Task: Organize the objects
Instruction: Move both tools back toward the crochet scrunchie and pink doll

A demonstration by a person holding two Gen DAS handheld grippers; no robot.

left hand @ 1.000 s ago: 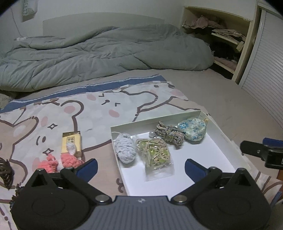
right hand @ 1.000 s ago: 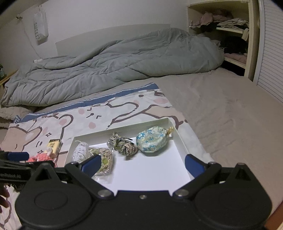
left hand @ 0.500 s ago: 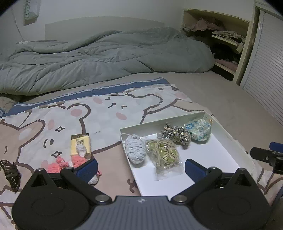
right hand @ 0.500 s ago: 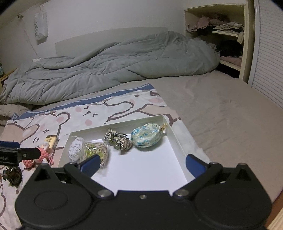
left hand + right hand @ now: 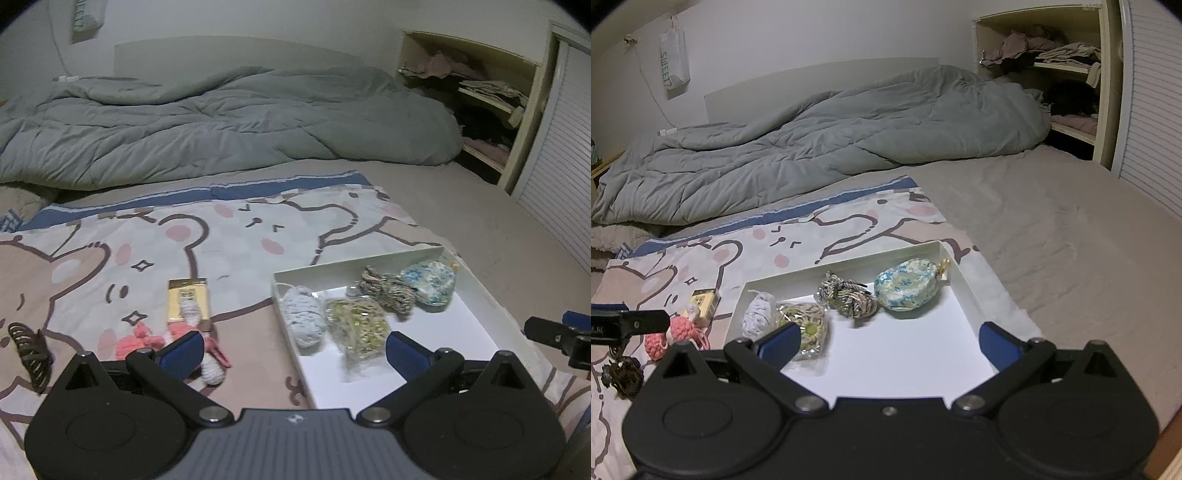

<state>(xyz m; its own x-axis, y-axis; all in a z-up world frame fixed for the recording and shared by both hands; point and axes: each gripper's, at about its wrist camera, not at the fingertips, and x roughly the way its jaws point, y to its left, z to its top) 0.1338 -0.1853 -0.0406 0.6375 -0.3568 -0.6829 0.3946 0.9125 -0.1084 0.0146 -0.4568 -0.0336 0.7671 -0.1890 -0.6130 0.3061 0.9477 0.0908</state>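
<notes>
Shallow white cardboard tray point(image 5: 964, 291) lies on the cartoon-bear blanket point(image 5: 229, 236) just ahead of us, and we judge the sorting about half done. Nearest inside it sits a clear packet of green and tan cords point(image 5: 356, 326), beside a pale grey knitted pouch point(image 5: 304, 319); behind them a striped braided cord knot point(image 5: 849, 293) and a blue-flowered fabric pouch point(image 5: 908, 288). Outside, to the left, we still have to gather a pink crocheted toy point(image 5: 138, 341), a yellow carded item point(image 5: 186, 299) and a dark claw hair clip point(image 5: 29, 349). Our left gripper point(image 5: 295, 345) hovers low, released and empty, straddling the tray's left wall, its left finger point(image 5: 183, 349) near the pink toy. Our right gripper point(image 5: 888, 343) hangs over the tray's bare floor, jaws spread, carrying nothing. Beyond lies a rumpled grey duvet point(image 5: 827, 144)
</notes>
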